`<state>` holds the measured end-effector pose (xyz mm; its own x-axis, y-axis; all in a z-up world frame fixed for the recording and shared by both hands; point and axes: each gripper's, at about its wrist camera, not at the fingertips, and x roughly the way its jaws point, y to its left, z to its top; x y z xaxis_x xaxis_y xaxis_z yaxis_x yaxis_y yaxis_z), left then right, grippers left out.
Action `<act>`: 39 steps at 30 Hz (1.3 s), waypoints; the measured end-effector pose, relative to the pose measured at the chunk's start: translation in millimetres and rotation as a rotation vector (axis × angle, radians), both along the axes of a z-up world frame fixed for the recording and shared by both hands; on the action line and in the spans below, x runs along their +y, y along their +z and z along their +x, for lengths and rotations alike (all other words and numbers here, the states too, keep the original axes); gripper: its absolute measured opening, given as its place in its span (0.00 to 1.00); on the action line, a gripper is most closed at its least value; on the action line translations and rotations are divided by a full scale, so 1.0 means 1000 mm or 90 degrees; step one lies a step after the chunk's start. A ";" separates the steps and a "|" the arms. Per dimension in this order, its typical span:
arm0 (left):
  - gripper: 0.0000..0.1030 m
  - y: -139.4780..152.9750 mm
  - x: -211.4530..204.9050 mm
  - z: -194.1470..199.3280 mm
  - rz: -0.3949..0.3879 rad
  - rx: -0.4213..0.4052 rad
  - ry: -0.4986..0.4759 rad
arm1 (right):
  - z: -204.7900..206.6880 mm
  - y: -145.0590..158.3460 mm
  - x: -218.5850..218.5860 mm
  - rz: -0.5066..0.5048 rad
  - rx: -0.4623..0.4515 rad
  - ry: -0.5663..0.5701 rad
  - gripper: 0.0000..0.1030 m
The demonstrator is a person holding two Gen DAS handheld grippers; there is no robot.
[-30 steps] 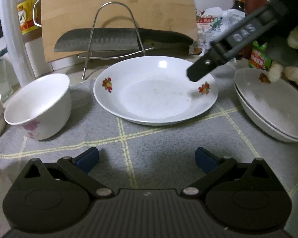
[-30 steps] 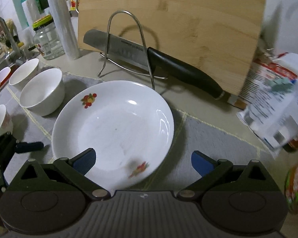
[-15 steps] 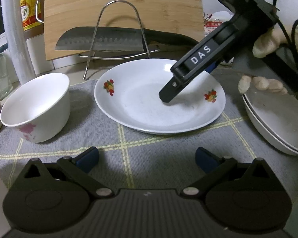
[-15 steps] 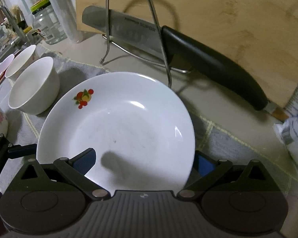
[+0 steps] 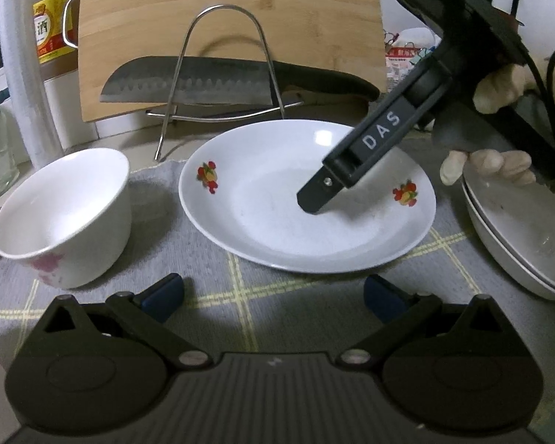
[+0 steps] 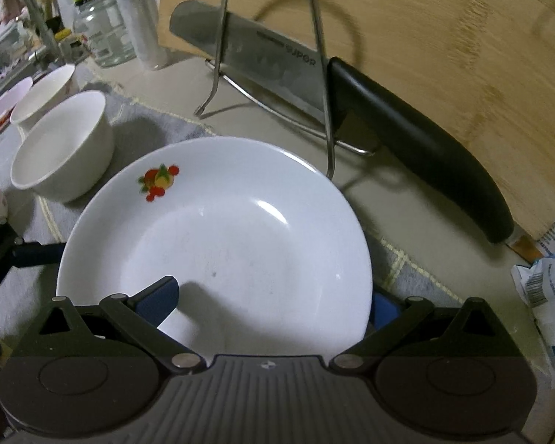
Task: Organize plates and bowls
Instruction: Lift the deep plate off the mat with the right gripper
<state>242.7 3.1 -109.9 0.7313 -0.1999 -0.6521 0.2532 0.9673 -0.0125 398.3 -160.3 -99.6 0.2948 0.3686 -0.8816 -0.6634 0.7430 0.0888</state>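
The round white shallow plate with red fruit decals (image 5: 277, 199) lies flat on the grey checked cloth (image 5: 218, 296) on the tabletop, in front of the wire rack holding a black-handled knife (image 5: 218, 85). The right tool (image 6: 270, 299) is directly over the plate's near-right rim, its fingers spread apart: one blue pad (image 6: 159, 296) sits inside the dish, the other outside the edge, so the rim runs between them, not yet pinched. The left tool (image 5: 273, 296) waits apart and empty over the cloth, short of the plate. A white bowl (image 5: 63, 218) stands left; stacked white plates (image 5: 518, 236) lie right, probably the destination
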 end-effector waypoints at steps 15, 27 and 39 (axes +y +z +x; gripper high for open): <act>0.98 -0.001 0.007 0.010 -0.010 -0.020 -0.056 | 0.021 0.006 -0.021 0.125 0.080 0.005 1.00; 0.96 0.005 0.002 0.009 0.033 -0.032 -0.085 | 0.044 0.007 -0.026 0.181 0.155 0.017 0.99; 0.96 0.006 0.001 0.008 0.043 -0.044 -0.118 | 0.062 0.005 -0.019 0.182 0.175 0.040 0.95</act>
<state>250.7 4.4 -103.6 0.7297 -0.2917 -0.6184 0.4243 0.9024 0.0750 460.4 -179.5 -94.5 0.0310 0.6199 -0.7841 -0.6297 0.6213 0.4663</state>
